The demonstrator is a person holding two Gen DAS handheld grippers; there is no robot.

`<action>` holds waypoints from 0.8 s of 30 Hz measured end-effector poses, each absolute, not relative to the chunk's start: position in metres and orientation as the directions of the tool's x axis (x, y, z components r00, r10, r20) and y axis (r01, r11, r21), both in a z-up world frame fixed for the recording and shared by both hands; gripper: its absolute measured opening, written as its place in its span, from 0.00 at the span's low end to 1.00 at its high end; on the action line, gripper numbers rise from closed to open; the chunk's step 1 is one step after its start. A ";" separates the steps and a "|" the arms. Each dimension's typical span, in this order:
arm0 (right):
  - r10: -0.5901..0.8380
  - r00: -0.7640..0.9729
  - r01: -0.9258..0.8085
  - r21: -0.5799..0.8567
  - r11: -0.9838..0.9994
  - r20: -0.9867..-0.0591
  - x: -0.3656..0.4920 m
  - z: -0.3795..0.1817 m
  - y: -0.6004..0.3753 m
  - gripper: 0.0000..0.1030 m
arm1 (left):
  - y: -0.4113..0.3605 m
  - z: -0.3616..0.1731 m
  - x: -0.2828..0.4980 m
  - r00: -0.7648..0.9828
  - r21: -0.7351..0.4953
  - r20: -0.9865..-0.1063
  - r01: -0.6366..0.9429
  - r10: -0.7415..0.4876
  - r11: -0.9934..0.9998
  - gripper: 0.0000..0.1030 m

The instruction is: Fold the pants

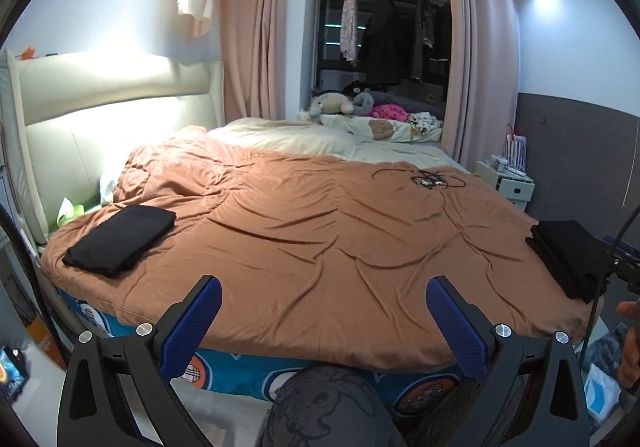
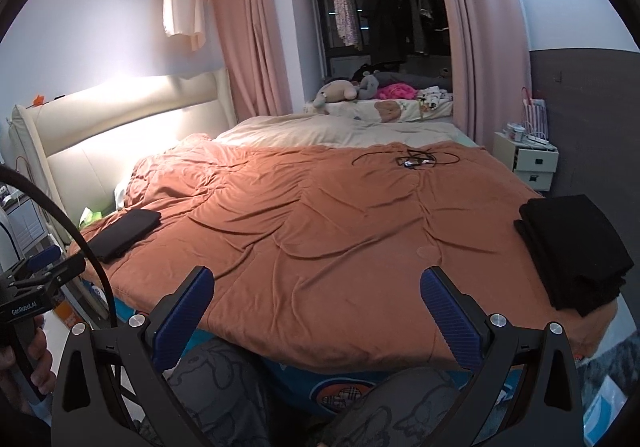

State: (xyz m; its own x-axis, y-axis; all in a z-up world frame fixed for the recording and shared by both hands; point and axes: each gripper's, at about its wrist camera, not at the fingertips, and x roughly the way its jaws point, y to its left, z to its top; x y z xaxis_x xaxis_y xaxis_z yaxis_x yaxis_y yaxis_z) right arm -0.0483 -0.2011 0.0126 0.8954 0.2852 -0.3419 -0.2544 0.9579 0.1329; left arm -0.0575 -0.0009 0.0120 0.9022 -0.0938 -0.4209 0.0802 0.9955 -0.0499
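Grippers — left gripper (image 1: 323, 297) and right gripper (image 2: 316, 287) both spread wide, empty — above orange duvet (image 1: 320, 231), folded black pants (image 1: 120, 239) at its left, stacked black pants (image 2: 572, 251) at its right.

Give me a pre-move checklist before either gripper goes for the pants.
1. Left gripper open and holding nothing: ok.
2. Right gripper open and holding nothing: ok.
3. Pants within view: ok. One folded black piece lies near the left edge of the bed, a black stack near the right edge.
4. Which piece still needs folding: cannot tell, both look already folded.
5. Working area on the orange blanket between the two piles free of objects: ok.
6. Tangled cable out of the way: ok, it lies at the far side of the blanket.
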 end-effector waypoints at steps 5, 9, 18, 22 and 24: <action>0.271 0.901 -0.248 0.110 0.962 -0.340 -0.057 0.002 -0.190 1.00 | -0.007 0.003 -0.062 0.898 -0.036 -0.431 0.087 -0.094 0.996 1.00; 0.253 0.906 -0.233 0.099 0.967 -0.340 -0.057 -0.003 -0.188 1.00 | -0.007 -0.002 -0.067 0.903 -0.036 -0.418 0.096 -0.102 0.995 1.00; 0.228 0.916 -0.217 0.072 0.974 -0.329 -0.067 -0.010 -0.173 1.00 | -0.005 -0.005 -0.076 0.903 -0.058 -0.400 0.144 -0.155 0.988 1.00; 0.234 0.917 -0.225 0.066 0.972 -0.324 -0.071 -0.017 -0.168 1.00 | -0.002 -0.009 -0.076 0.901 -0.065 -0.410 0.129 -0.144 0.990 1.00; 0.234 0.915 -0.225 0.066 0.972 -0.328 -0.072 -0.020 -0.169 1.00 | -0.002 -0.013 -0.075 0.897 -0.069 -0.420 0.122 -0.140 0.990 1.00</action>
State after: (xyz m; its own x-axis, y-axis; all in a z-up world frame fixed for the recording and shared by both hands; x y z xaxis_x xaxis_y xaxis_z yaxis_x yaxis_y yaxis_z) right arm -0.0721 -0.1692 -0.0204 0.9152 0.2341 -0.3281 -0.2250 0.9721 0.0661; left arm -0.0750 -0.0022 -0.0130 0.8969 -0.1400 -0.4195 0.1224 0.9901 -0.0688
